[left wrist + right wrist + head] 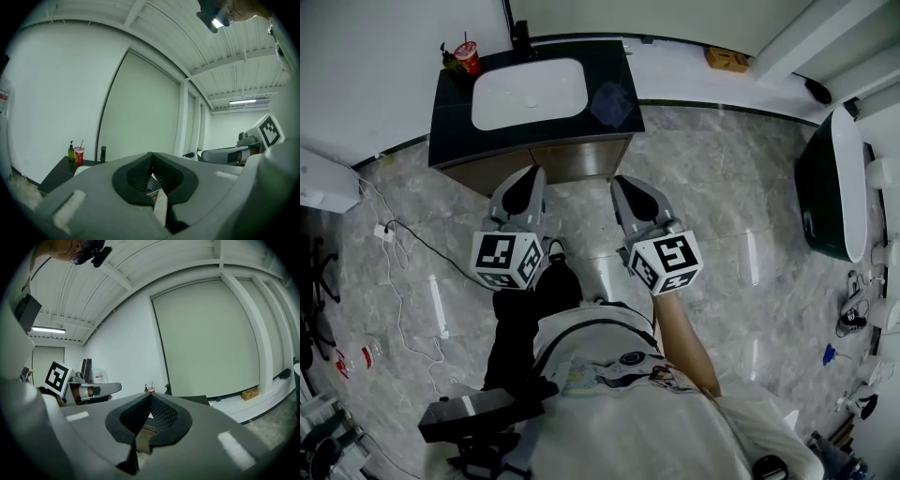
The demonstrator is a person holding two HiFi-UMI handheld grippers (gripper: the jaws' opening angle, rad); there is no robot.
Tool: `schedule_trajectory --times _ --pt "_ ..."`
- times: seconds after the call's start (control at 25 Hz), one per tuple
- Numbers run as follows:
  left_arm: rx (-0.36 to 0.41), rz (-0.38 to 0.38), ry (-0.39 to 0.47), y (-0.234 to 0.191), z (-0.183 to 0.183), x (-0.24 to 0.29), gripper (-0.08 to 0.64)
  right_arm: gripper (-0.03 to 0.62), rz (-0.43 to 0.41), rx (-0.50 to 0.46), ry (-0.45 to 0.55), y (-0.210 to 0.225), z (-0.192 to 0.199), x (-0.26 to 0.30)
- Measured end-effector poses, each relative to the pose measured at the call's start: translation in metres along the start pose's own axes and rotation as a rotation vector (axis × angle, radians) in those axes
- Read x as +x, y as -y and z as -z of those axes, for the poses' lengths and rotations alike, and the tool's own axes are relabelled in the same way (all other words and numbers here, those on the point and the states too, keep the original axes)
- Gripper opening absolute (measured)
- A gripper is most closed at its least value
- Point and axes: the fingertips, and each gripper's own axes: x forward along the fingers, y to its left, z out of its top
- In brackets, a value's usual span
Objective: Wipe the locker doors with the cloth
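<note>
Before the sink cabinet | left gripper, right gripper: jaws together, empty | likely next: open one, lift the apparent cloth off its top, then wipe doors.

Sink cabinet close ahead; bare marble floor to its right, cables left.
</note>
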Motion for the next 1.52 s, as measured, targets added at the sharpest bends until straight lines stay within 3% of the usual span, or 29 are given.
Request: schedule_trajectory --times 0.24,0.48,0.96,1.12,1.52 --pt "0.013 0.062 -0.029 -0.055 -0.015 0.055 0.0 0.005 0.031 0.001 -0.011 0.013 -0.019 0.087" --pt "-0.002 0.069 -0.064 -0.099 -0.013 0.087 0.0 0.005 0.03 0.019 -0.063 0.019 -0.008 0.14" --pt "-0.032 0.032 -0.143 -0.107 0.02 0.17 0.0 0.006 0.047 0.096 -0.192 0.124 0.042 0.202" --pt "-0.064 0.013 -0.191 -0.109 0.04 0.2 0.0 0.055 0.028 0.118 -0.267 0.158 0.068 0.23" --pt "-0.119 -0.055 -0.316 -0.129 0.1 0.245 0.0 0.069 0.03 0.137 -0.44 0.227 0.138 0.276"
